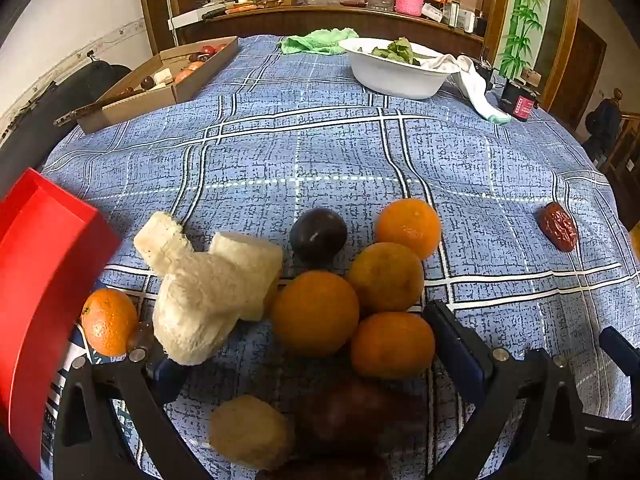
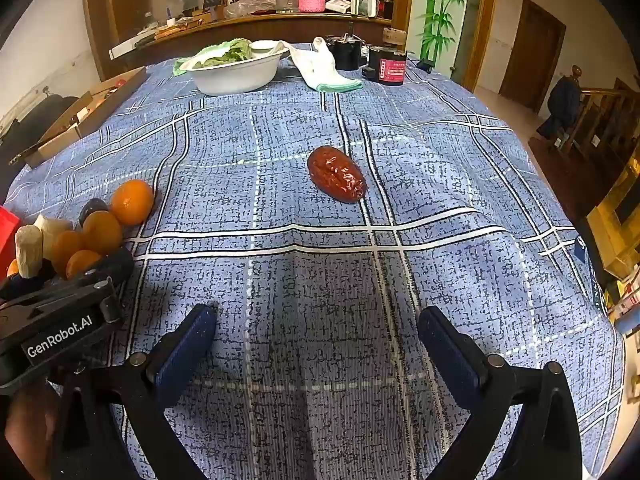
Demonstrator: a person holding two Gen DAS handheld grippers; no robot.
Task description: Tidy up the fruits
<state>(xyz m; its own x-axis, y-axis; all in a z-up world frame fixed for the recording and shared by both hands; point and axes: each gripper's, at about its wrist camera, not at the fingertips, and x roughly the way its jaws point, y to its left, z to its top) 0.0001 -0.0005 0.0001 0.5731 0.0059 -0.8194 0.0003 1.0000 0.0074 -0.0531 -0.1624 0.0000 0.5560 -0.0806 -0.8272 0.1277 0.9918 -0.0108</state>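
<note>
In the left wrist view my left gripper (image 1: 304, 336) is open over a heap of fruit: several oranges (image 1: 314, 312), a dark plum (image 1: 318, 234), pale peeled pieces (image 1: 196, 292) and a dark red fruit (image 1: 360, 412) between the fingers. One orange (image 1: 109, 322) lies by a red tray (image 1: 44, 280) at the left. A red date (image 1: 558, 226) lies alone to the right. In the right wrist view my right gripper (image 2: 316, 340) is open and empty, short of the red date (image 2: 337, 179). The fruit heap (image 2: 96, 232) and left gripper body (image 2: 60, 328) show at its left.
A white bowl (image 1: 394, 76) with greens, a green cloth (image 1: 316, 42) and a white cloth (image 1: 476, 88) lie at the table's far end. A cardboard box (image 1: 160, 84) stands at the far left. A black and red jar (image 2: 386, 66) stands far right.
</note>
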